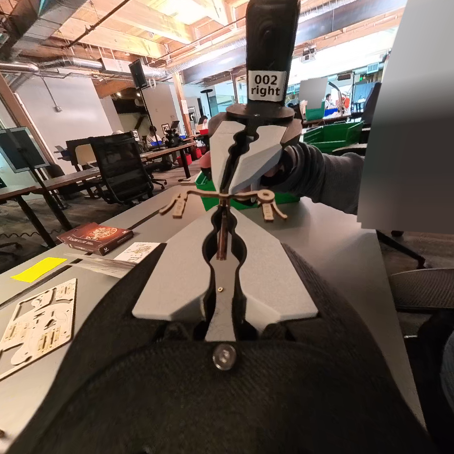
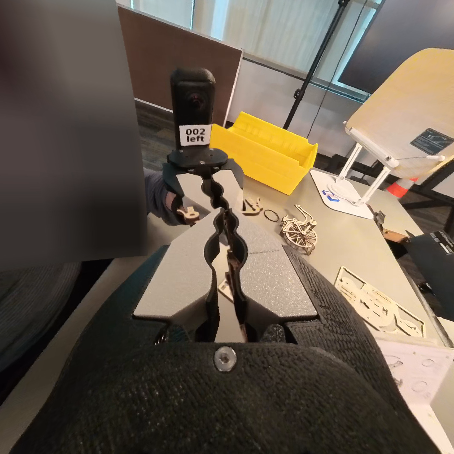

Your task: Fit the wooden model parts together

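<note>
A pale wooden handlebar part point(image 1: 204, 194) with two grips hangs in the air above the grey table point(image 1: 319, 233). My left gripper point(image 1: 224, 208) is shut on its thin dark-edged stem point(image 1: 223, 240), which runs back between the pads. My right gripper point(image 1: 224, 192) comes down from above, shut on the handlebar's middle. In the right wrist view my right gripper point(image 2: 224, 212) meets the left gripper point(image 2: 222, 207) tip to tip, with a thin wooden strip point(image 2: 231, 245) between its pads. The handlebar's ends point(image 2: 190, 215) stick out on both sides.
A small wooden bicycle model point(image 2: 301, 231), a black ring point(image 2: 271, 215) and a yellow bin point(image 2: 265, 157) lie beyond. Punched wooden sheets point(image 2: 378, 309) point(image 1: 36, 319), a dark box point(image 1: 95, 237), a yellow note point(image 1: 39, 269), a green bin point(image 1: 208, 194) and a white stand point(image 2: 348, 196) are around. Both grippers' tips are close together, under 4 cm apart.
</note>
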Demonstrator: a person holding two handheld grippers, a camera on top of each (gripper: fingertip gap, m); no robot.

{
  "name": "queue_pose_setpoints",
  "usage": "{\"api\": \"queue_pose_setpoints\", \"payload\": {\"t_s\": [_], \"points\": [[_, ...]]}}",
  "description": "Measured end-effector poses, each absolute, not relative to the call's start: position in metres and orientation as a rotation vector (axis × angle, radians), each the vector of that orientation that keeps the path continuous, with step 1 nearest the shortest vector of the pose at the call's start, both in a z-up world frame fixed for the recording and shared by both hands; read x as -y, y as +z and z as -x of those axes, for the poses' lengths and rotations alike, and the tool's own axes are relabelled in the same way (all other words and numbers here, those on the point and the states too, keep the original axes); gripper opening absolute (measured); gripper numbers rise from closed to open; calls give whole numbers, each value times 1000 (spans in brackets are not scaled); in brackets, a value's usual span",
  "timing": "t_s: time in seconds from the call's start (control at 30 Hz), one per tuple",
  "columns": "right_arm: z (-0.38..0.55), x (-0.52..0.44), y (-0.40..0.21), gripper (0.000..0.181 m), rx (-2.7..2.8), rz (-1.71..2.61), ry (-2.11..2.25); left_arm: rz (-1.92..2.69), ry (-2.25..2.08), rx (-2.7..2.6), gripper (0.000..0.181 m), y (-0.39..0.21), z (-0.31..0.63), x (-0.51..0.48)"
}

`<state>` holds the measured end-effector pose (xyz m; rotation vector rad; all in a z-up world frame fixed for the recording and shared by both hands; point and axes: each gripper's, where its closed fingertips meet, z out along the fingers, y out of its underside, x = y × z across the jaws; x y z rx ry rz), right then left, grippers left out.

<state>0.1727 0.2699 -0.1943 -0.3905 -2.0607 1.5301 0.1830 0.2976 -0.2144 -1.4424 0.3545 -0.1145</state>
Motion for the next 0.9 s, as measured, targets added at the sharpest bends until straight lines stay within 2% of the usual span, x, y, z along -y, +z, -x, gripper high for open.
{"api": "queue_pose_setpoints", "payload": {"t_s": [0.13,0.27,0.37,0.67,0.73,0.9], "points": [[-170,-273,-201,1,2064,404,1522,1428,-136,-316,1,-216,-180,-300],[-173,-285,-200,18,2040,393,1545,1452,-185,-279,1,-216,-173,-298],[-170,-296,-212,26,2056,371,1399,1480,-212,-278,1,-214,-168,-293],[-164,-285,-232,17,2180,421,1339,1574,-318,-369,2,-216,-176,-288],[-166,-282,-233,8,2202,441,1381,1568,-311,-371,2,-213,-176,-286],[-163,-274,-219,8,2083,530,1596,1475,-335,-307,2,-197,-173,-283]]}}
